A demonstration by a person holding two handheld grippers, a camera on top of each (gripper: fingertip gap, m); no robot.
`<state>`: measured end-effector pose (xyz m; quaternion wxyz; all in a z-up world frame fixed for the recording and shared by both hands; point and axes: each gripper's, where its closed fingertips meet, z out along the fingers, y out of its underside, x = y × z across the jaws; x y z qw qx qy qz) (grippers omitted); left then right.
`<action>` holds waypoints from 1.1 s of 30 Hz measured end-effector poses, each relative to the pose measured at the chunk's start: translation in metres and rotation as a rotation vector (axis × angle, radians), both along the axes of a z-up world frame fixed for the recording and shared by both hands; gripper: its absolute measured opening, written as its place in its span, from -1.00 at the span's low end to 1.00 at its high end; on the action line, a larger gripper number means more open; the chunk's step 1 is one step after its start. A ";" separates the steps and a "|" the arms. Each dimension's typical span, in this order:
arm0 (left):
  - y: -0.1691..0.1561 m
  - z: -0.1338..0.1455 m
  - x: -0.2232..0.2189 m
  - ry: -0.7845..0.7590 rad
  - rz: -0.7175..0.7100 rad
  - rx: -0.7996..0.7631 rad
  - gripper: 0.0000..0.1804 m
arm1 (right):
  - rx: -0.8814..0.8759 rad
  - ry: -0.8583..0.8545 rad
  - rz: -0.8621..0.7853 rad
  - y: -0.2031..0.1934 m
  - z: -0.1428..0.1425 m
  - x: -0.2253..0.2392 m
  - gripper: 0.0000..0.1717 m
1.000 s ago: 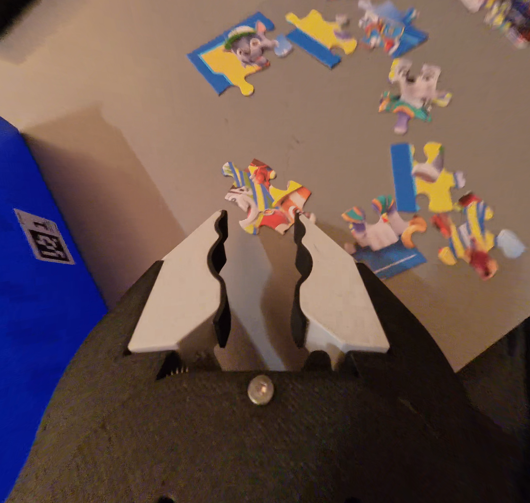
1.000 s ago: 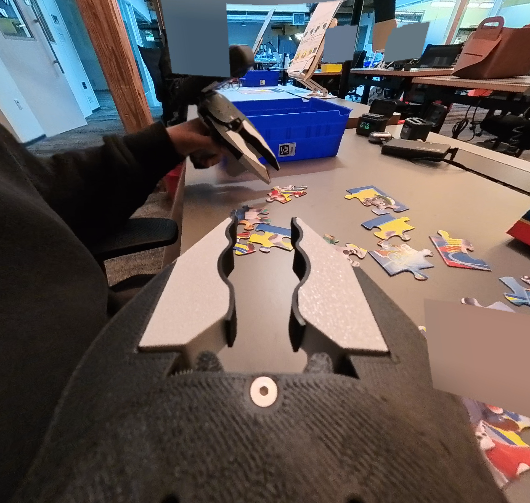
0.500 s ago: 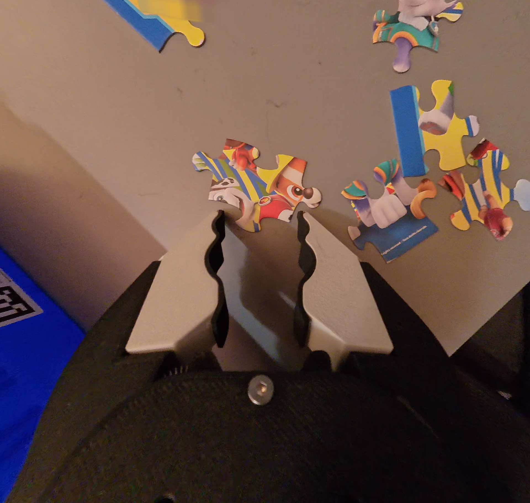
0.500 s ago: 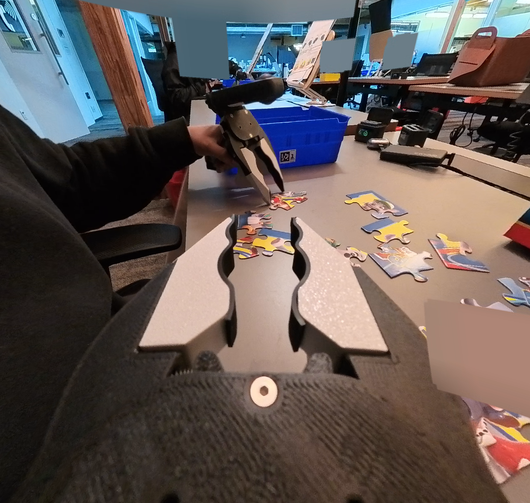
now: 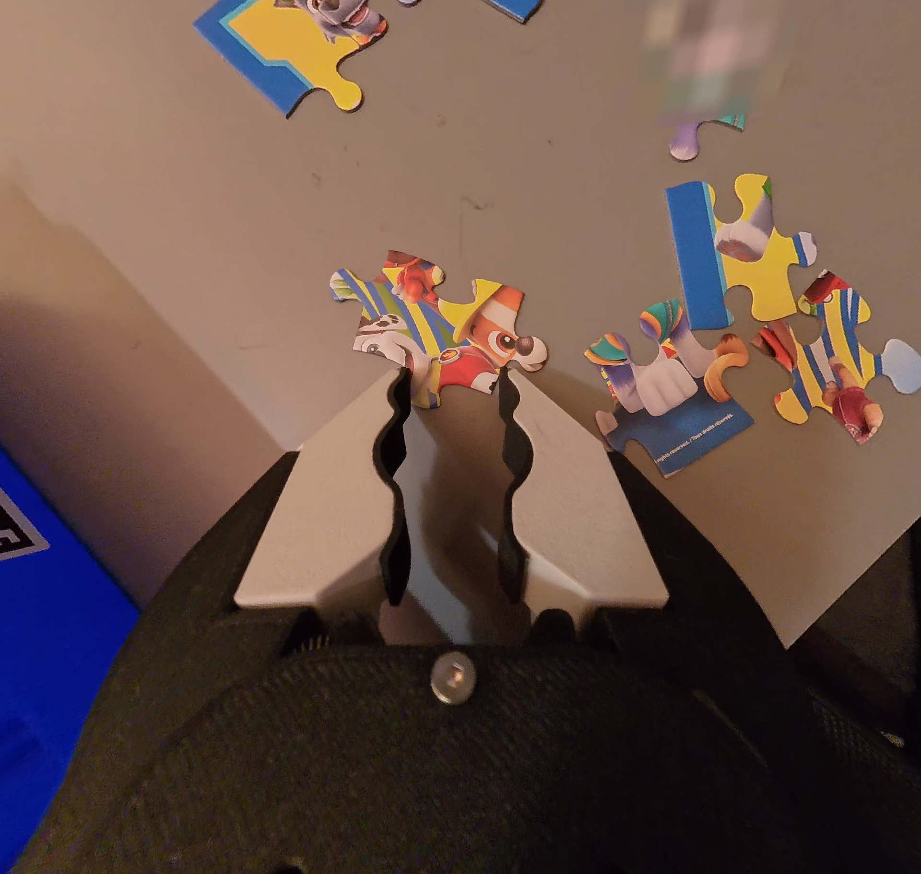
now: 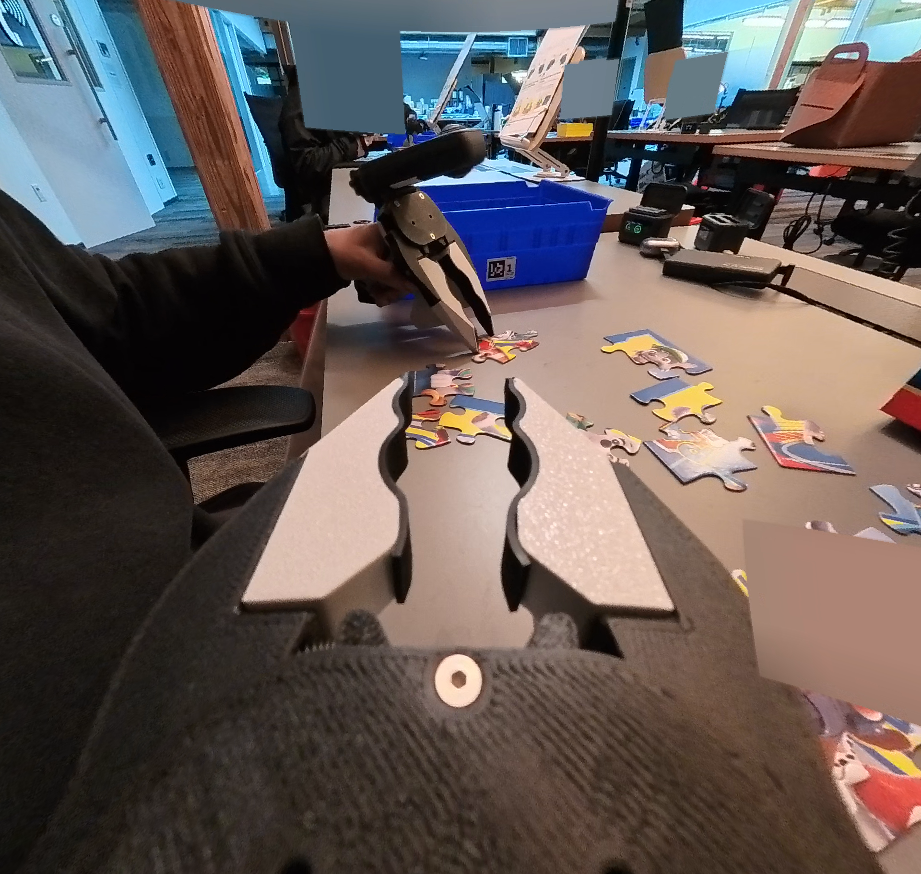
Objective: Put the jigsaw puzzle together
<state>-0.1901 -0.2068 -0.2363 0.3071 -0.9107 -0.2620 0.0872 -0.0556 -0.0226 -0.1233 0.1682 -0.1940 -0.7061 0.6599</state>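
1. So, the left gripper [image 5: 453, 374] is tipped down at the grey tabletop [image 5: 149, 202], its two fingertips on either side of the near edge of a colourful cardboard jigsaw piece with cartoon dogs on it [image 5: 438, 332]. The piece lies flat on the table, and I honestly can't tell whether the pads are squeezing it or only straddling it.
2. From the right wrist view you see the same thing from the side — that left gripper [image 6: 481, 337] held in a hand with a dark sleeve [image 6: 354, 257], tips right at the same piece [image 6: 506, 347].
3. The right gripper [image 6: 456, 389] hangs above the table with its jaws apart and nothing between them. Nearest to it are a blue-and-yellow edge piece [image 6: 478, 419] and a striped piece [image 6: 428, 434].
4. Around the left one: a blue-bottomed piece with a white paw [image 5: 668, 392] just to the right, and a blue-and-yellow corner piece with a grey pup [image 5: 309, 28] farther off.
5. A blue plastic bin [image 6: 523, 232] sits behind the left gripper — well apart from the scattered pieces.
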 end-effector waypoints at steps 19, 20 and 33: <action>0.022 0.015 0.009 0.072 -0.052 0.026 -0.75 | 0.000 -0.006 0.015 -0.007 -0.002 0.002 -0.59; 0.022 0.013 0.009 0.078 -0.055 0.016 -0.74 | 0.003 -0.003 0.014 -0.007 -0.002 0.002 -0.59; 0.025 0.022 -0.003 0.105 -0.022 0.058 -0.24 | -0.032 -0.014 0.020 -0.004 -0.002 0.005 -0.59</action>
